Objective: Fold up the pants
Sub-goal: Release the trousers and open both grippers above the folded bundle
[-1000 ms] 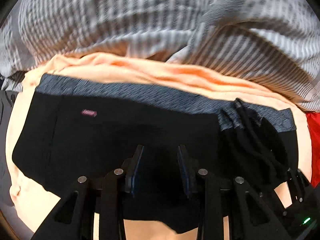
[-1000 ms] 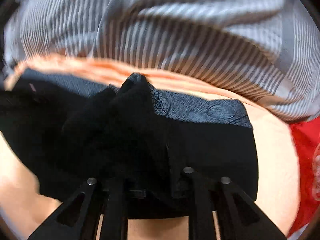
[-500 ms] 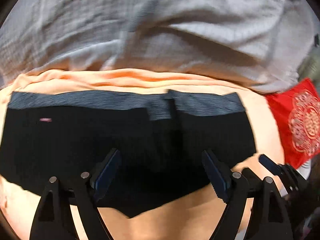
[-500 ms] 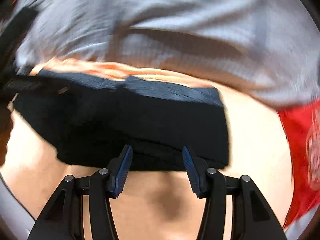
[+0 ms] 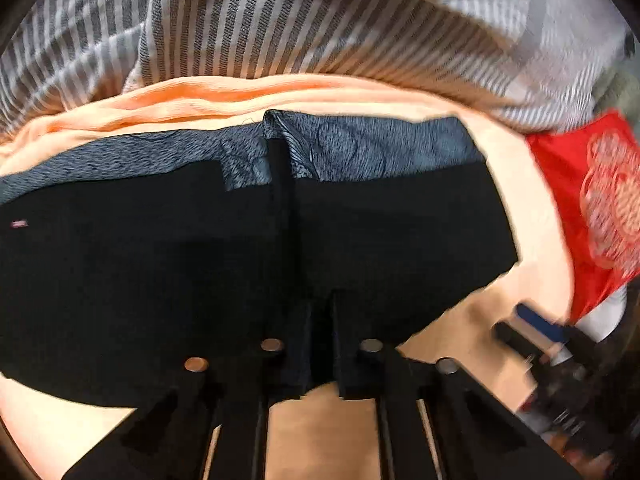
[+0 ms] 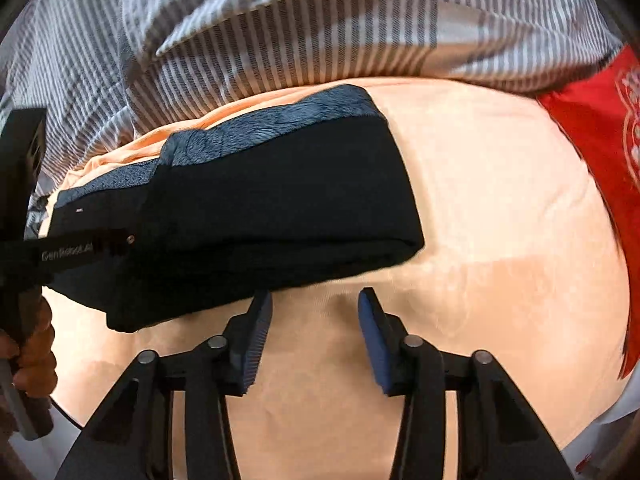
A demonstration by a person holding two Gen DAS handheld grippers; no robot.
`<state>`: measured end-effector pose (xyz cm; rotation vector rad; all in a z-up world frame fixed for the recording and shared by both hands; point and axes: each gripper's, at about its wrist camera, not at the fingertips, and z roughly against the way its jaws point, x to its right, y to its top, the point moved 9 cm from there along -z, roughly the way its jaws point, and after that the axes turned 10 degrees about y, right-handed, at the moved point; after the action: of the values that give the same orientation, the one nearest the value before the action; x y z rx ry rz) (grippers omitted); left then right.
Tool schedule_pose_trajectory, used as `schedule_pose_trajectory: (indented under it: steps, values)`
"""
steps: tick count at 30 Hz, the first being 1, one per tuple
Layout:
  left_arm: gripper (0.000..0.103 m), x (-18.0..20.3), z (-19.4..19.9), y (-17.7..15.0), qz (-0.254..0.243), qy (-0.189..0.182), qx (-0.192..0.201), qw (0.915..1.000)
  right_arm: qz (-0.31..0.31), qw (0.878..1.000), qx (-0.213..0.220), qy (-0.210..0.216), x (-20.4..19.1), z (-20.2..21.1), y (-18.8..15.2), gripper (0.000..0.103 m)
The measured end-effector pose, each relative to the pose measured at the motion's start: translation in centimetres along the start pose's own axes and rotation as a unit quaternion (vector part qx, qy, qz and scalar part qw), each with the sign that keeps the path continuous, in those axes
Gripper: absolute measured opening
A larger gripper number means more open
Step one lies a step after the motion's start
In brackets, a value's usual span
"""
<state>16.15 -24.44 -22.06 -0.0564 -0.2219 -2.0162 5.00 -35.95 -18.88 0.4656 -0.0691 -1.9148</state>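
Black pants (image 5: 160, 280) with a blue-grey waistband (image 5: 360, 148) lie on an orange sheet (image 5: 460, 360), one side folded over the other. My left gripper (image 5: 321, 300) is shut on the near edge of the pants, with dark cloth pinched between its fingers. In the right wrist view the folded pants (image 6: 280, 208) lie just beyond my right gripper (image 6: 316, 300). It hangs over bare sheet at their near edge. Its jaws are closing and nothing is between them. The left gripper (image 6: 80, 252) and a hand (image 6: 32, 352) show at that view's left edge.
A grey-and-white striped blanket (image 5: 280, 32) is bunched up behind the pants. A red cloth with a white pattern (image 5: 592, 208) lies to the right, seen too in the right wrist view (image 6: 592, 120). Bare orange sheet (image 6: 480, 200) stretches right of the pants.
The right gripper let go of the bunched black cloth and drew back toward me and up. The left gripper opened wide, slid right along the pants' near edge, then shut on it.
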Motion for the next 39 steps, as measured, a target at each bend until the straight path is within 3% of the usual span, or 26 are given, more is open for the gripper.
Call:
schedule_pose_trajectory:
  steps: [3,8,11,15,18,21,24,26,28,32,39]
  values:
    - [0.007,0.1,-1.4,-1.6,-0.015,0.022,-0.006,0.9996,-0.007,1.000,-0.007,0.000,0.7,0.2,-0.6,0.047]
    - [0.007,-0.4,-0.7,-1.7,0.000,0.015,-0.001,0.9999,-0.017,1.000,-0.005,0.003,1.3,0.7,-0.4,0.047]
    - [0.007,-1.5,1.3,-1.6,0.001,0.050,0.017,0.9986,-0.028,1.000,0.010,0.011,2.1,1.5,0.9,0.047]
    - [0.007,-1.5,4.5,0.7,0.018,0.044,0.054,0.9974,-0.038,0.999,0.029,0.013,3.5,2.1,3.7,0.047]
    - [0.007,0.4,4.6,3.3,0.009,0.038,0.068,0.9969,-0.043,0.998,0.041,0.015,4.5,1.7,6.4,0.046]
    - [0.007,2.4,2.0,5.5,-0.001,0.047,0.062,0.9969,-0.053,0.998,0.039,0.020,5.0,0.4,8.3,0.044]
    - [0.007,1.6,-0.9,5.8,0.003,0.085,0.045,0.9954,-0.064,0.997,0.023,0.035,4.9,-1.3,8.8,0.044]
    - [0.007,0.3,-2.6,4.9,0.023,0.080,0.025,0.9962,-0.065,0.997,0.004,0.040,4.4,-2.7,8.2,0.044]
    - [0.007,-0.3,-2.6,4.2,0.033,0.061,0.035,0.9970,-0.061,0.997,-0.001,0.038,4.1,-3.5,7.5,0.044]
    - [0.007,-0.4,-2.4,3.4,0.020,0.077,0.034,0.9962,-0.029,0.999,0.000,0.018,3.5,-3.7,7.1,0.045]
    - [0.007,-1.5,-1.1,2.1,0.054,0.095,0.012,0.9940,-0.004,1.000,-0.021,0.023,3.7,-3.3,7.1,0.046]
